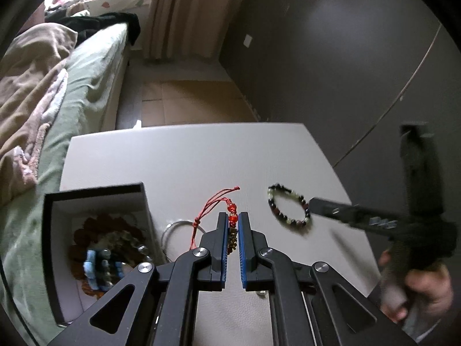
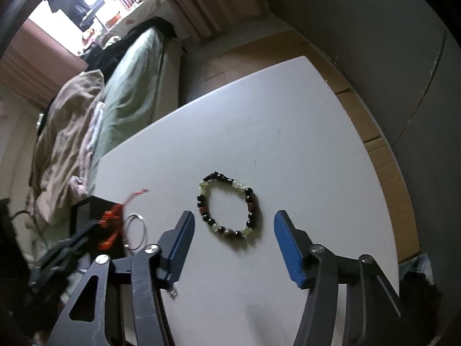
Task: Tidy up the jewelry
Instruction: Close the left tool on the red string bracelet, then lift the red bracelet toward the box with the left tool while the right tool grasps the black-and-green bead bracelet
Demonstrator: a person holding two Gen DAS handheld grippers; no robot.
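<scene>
My left gripper [image 1: 232, 216] is shut on a red cord bracelet [image 1: 232, 218] with red and brass beads, its cords trailing over the white table [image 1: 184, 161]. A black jewelry box [image 1: 95, 199] with several bead bracelets inside stands at the left. A silver bangle [image 1: 173, 227] lies beside the box. A dark and pale green bead bracelet [image 2: 229, 206] lies on the table; it also shows in the left wrist view [image 1: 289, 209]. My right gripper [image 2: 232, 216] is open, hovering above it with a finger on each side. In the left wrist view the right gripper's fingertip [image 1: 317, 206] reaches the bracelet's right edge.
A bed with a green sheet [image 1: 86, 86] and a beige blanket [image 1: 31, 92] lies to the left of the table. A dark wall [image 1: 331, 57] stands behind it on the right. Tiled floor [image 1: 187, 98] lies beyond the table's far edge.
</scene>
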